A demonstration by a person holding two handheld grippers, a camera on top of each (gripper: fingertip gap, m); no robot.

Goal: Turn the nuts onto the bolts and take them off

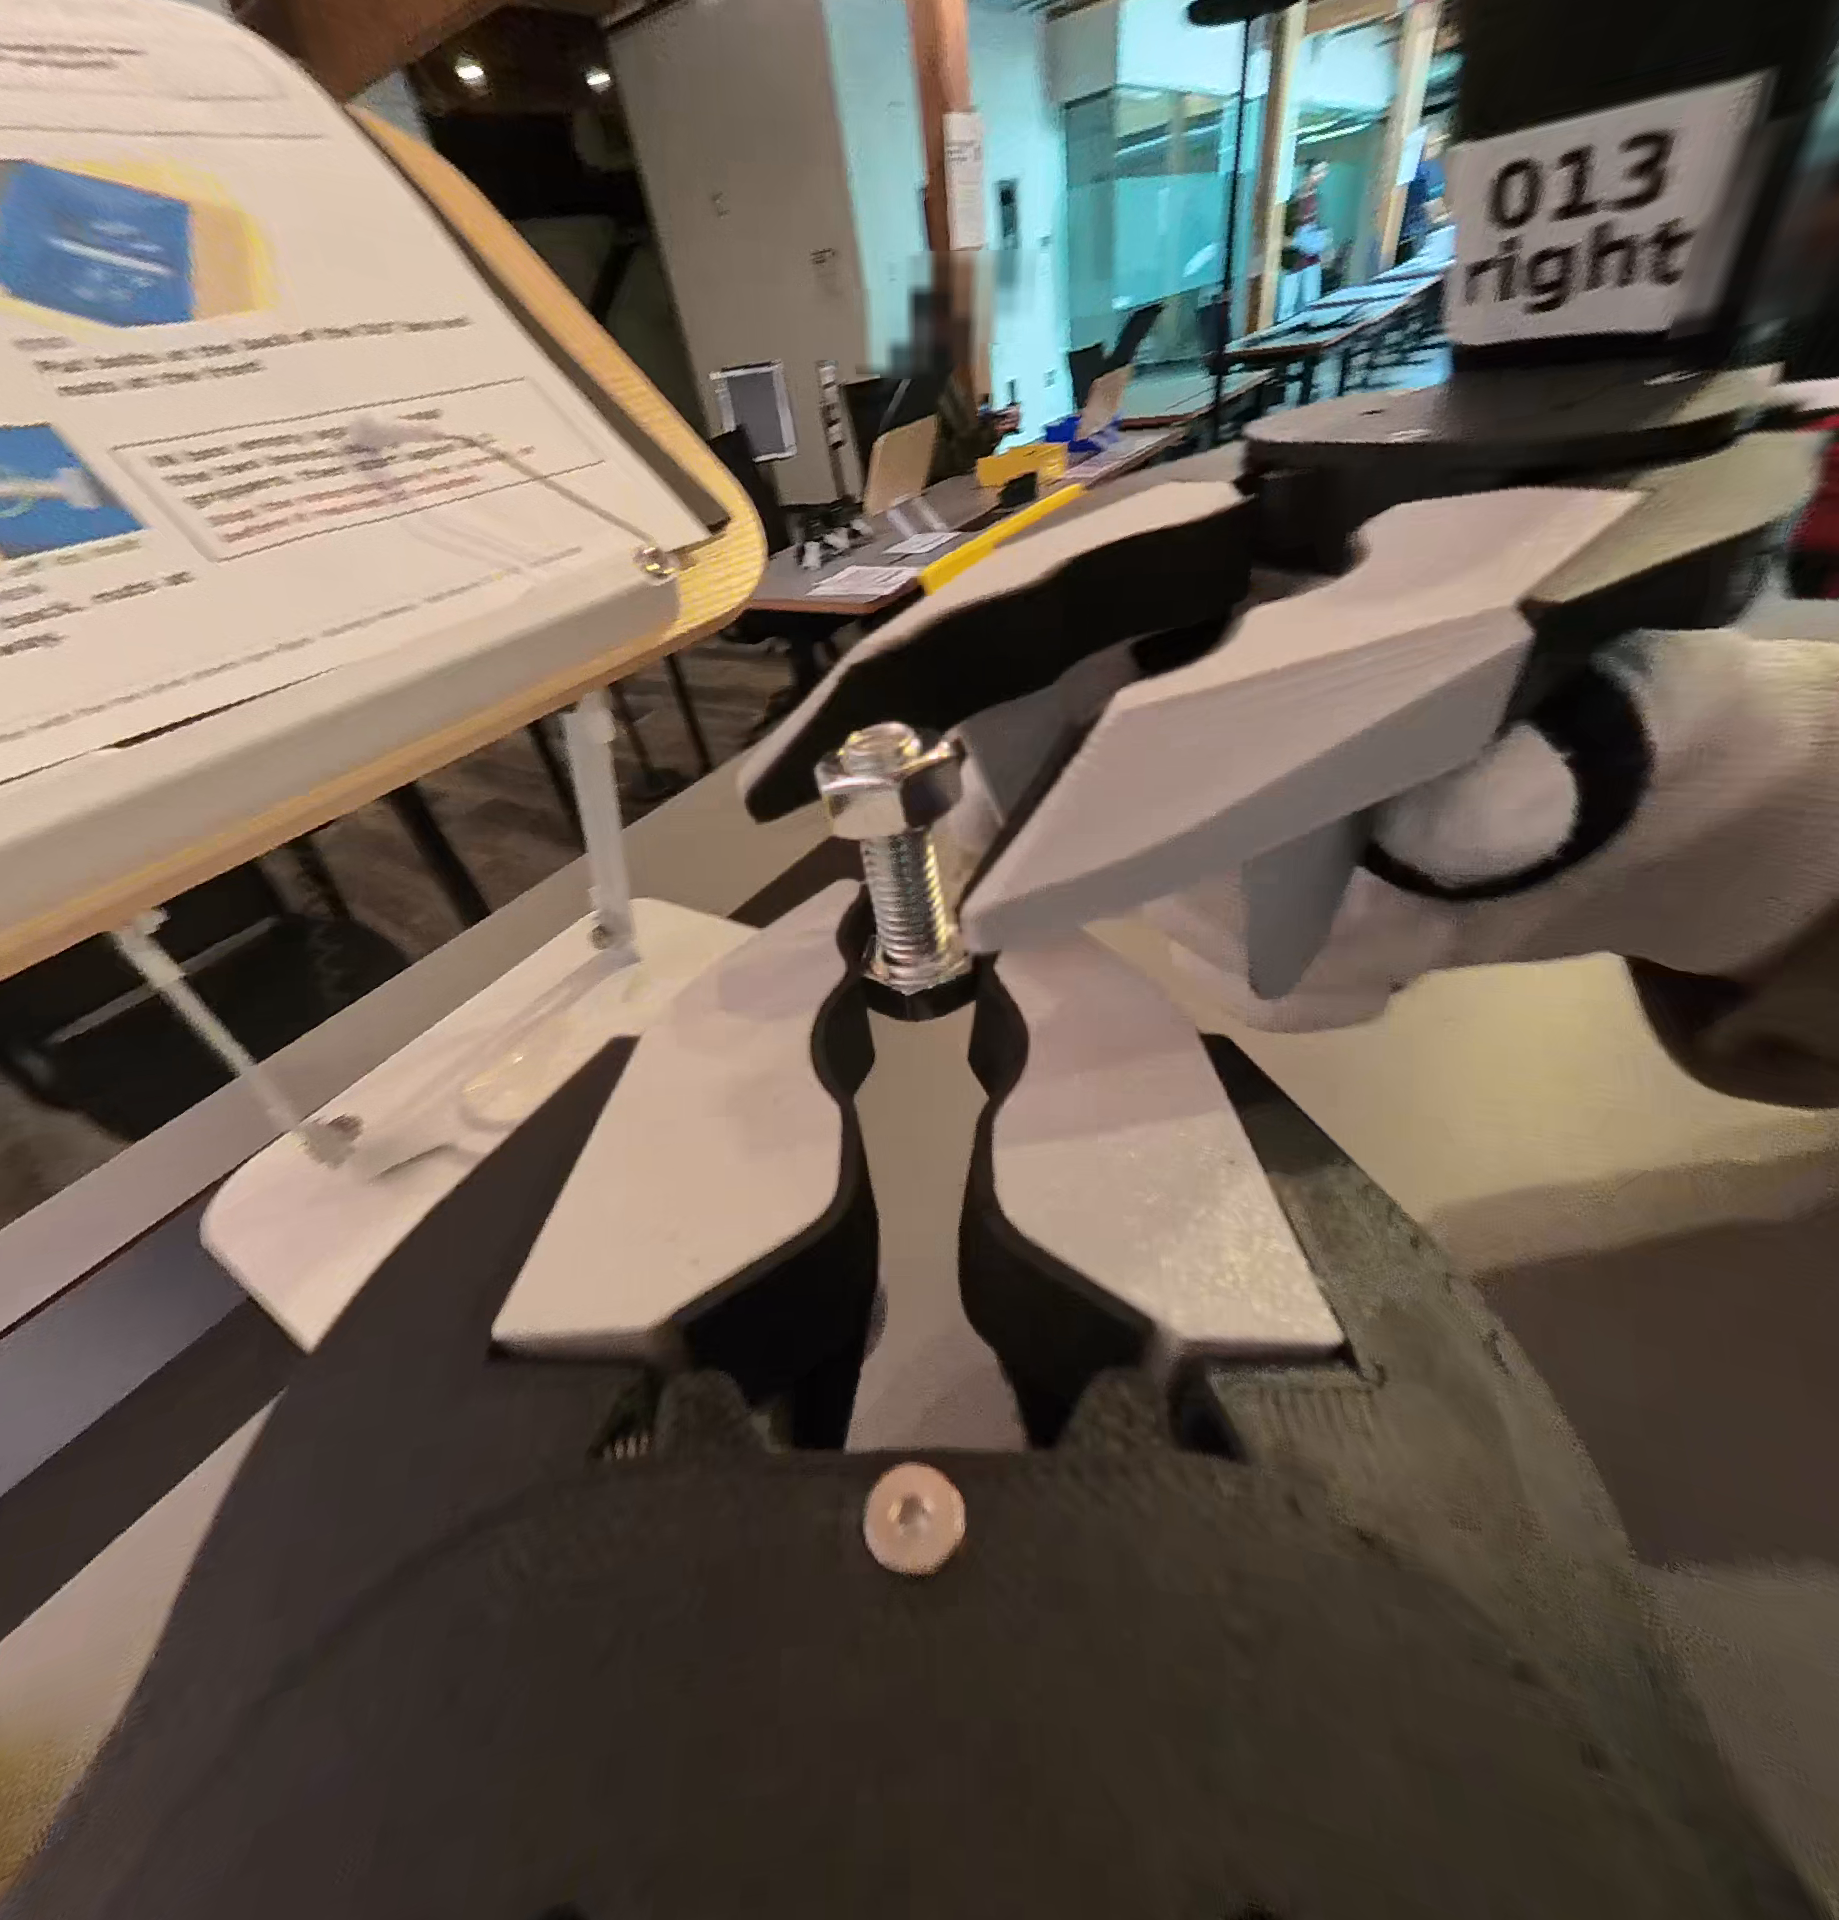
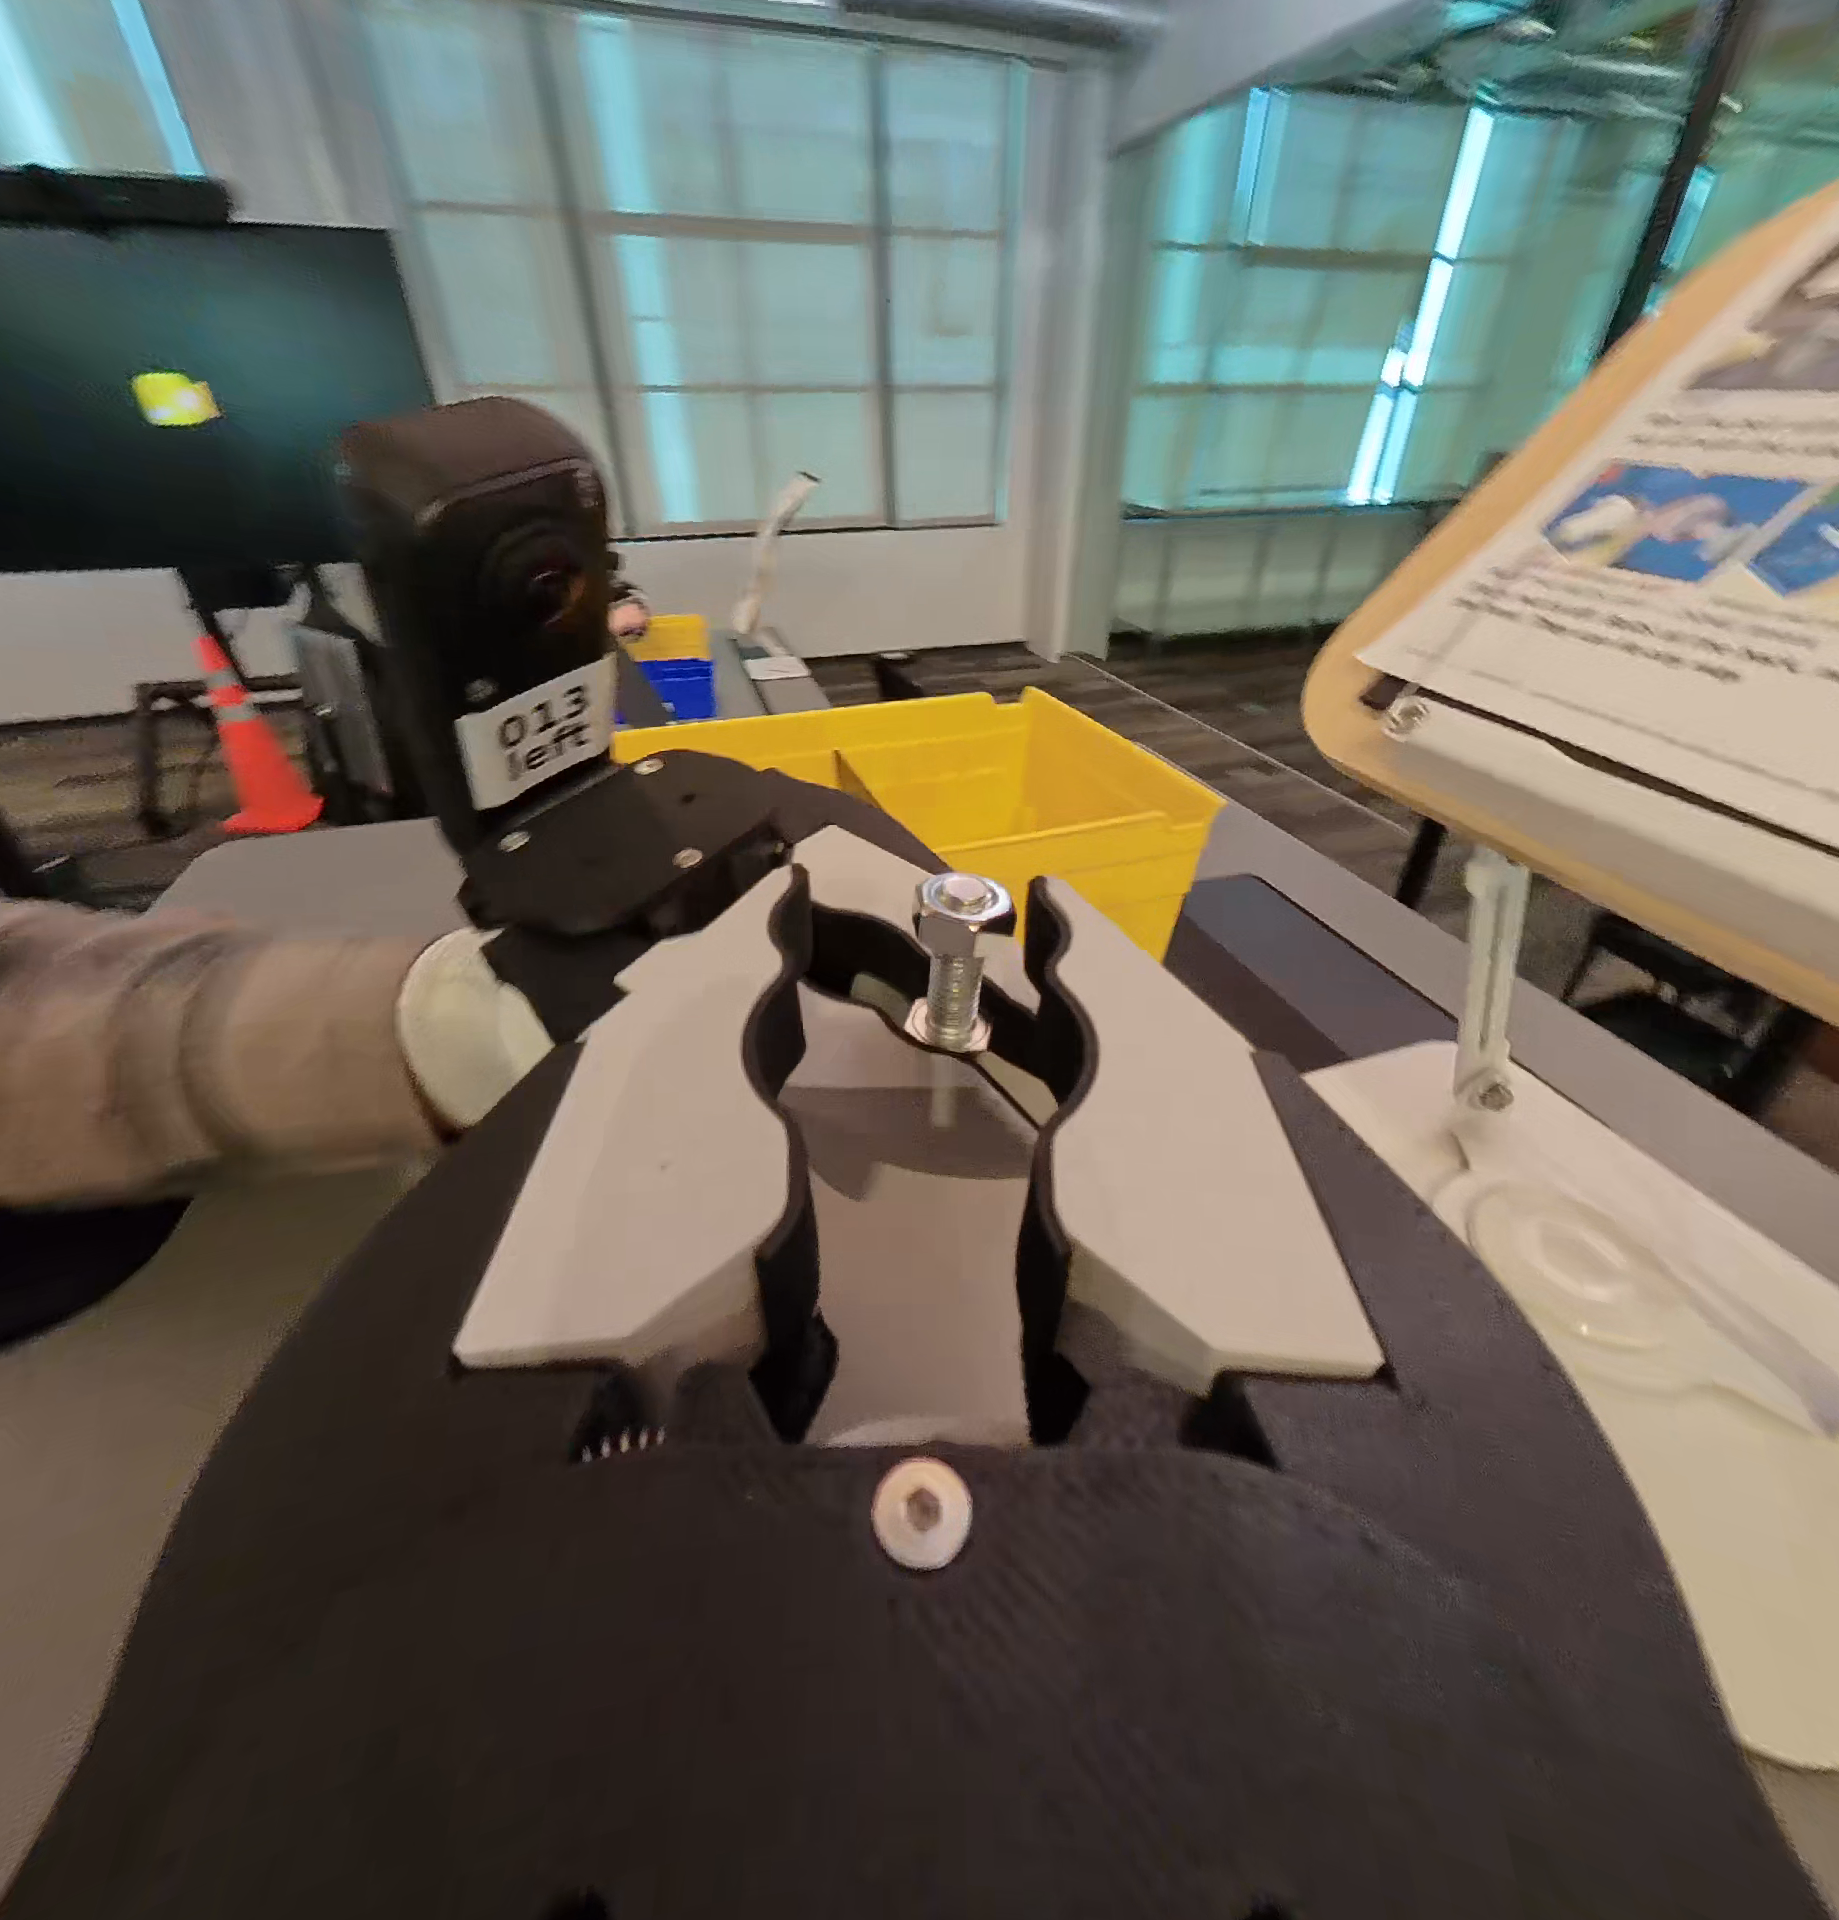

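- Left claw: fingers drawn together on the lower end of the bolt, holding it clear above the bench, towards its far edge.
- Bolt's long axis: upright, threads bare along the middle, nut sitting at the very top.
- Right claw: fingers apart, one on each side of the nut, seemingly not yet pressing on it; reaches in roughly level, across the bolt's axis.
- From the right claw, nut dead ahead between the fingertips; nearer claw for the nut clearly the right, with the left busy below as the anchor.
- Likely calls for closing on the nut's flats and twisting about the upright axis; direction not readable here.
- Risk, as a guess: lower fingertip close beside the threads, so could catch the shank instead of the nut.
- Yellow bin behind, well apart.
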